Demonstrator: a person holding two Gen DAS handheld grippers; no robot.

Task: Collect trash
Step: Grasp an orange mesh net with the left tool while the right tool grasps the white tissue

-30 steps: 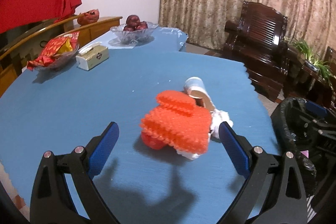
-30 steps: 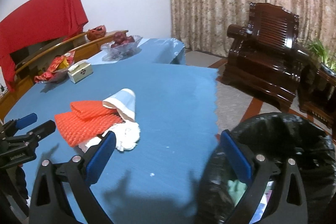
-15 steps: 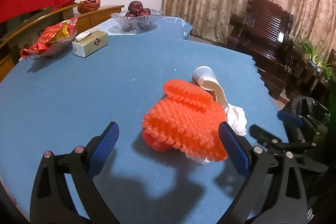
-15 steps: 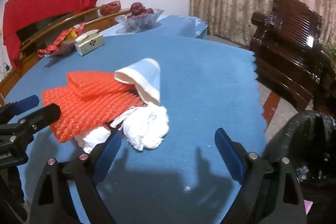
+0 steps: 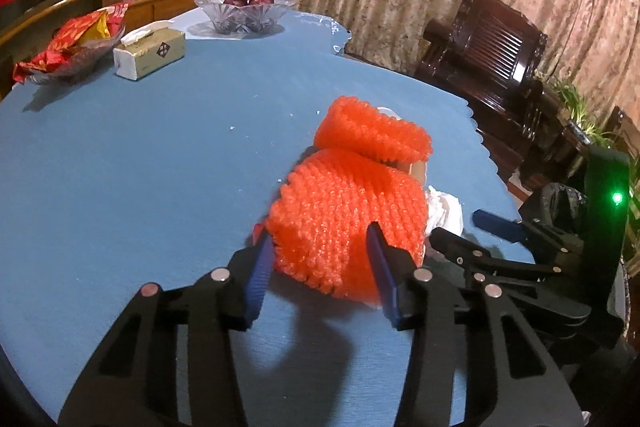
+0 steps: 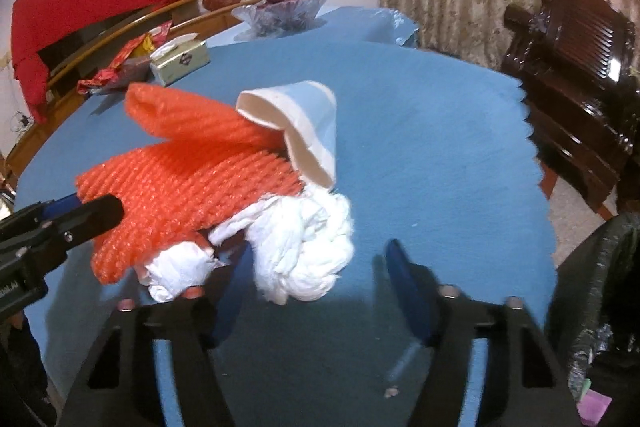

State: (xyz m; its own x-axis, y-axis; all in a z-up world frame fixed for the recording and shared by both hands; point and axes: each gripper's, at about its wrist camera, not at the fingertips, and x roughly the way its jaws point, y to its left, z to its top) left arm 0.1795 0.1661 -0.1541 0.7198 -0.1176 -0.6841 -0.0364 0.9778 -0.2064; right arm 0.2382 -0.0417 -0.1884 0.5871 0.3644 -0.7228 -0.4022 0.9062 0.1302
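A pile of trash lies on the blue table [image 5: 120, 155]: orange foam fruit netting [image 5: 348, 223], a crushed paper cup [image 6: 304, 131] and crumpled white tissue [image 6: 308, 251]. My left gripper [image 5: 322, 267] has its blue fingers pressed on both sides of the near edge of the orange netting [image 6: 180, 195]. My right gripper [image 6: 320, 287] is partly closed around the white tissue, its left finger touching it and its right finger a little apart. The right gripper also shows in the left wrist view [image 5: 496, 227], at the right of the pile.
A black-lined trash bin [image 6: 596, 291] stands off the table's right edge. A tissue box [image 5: 150, 53], a dish of red snack packets [image 5: 68, 47] and a glass fruit bowl [image 5: 244, 13] stand at the far side. A dark wooden armchair [image 5: 488, 55] is at the right.
Both grippers moved in on the pile and narrowed. The left closed onto the orange netting. The right came up around the white tissue.
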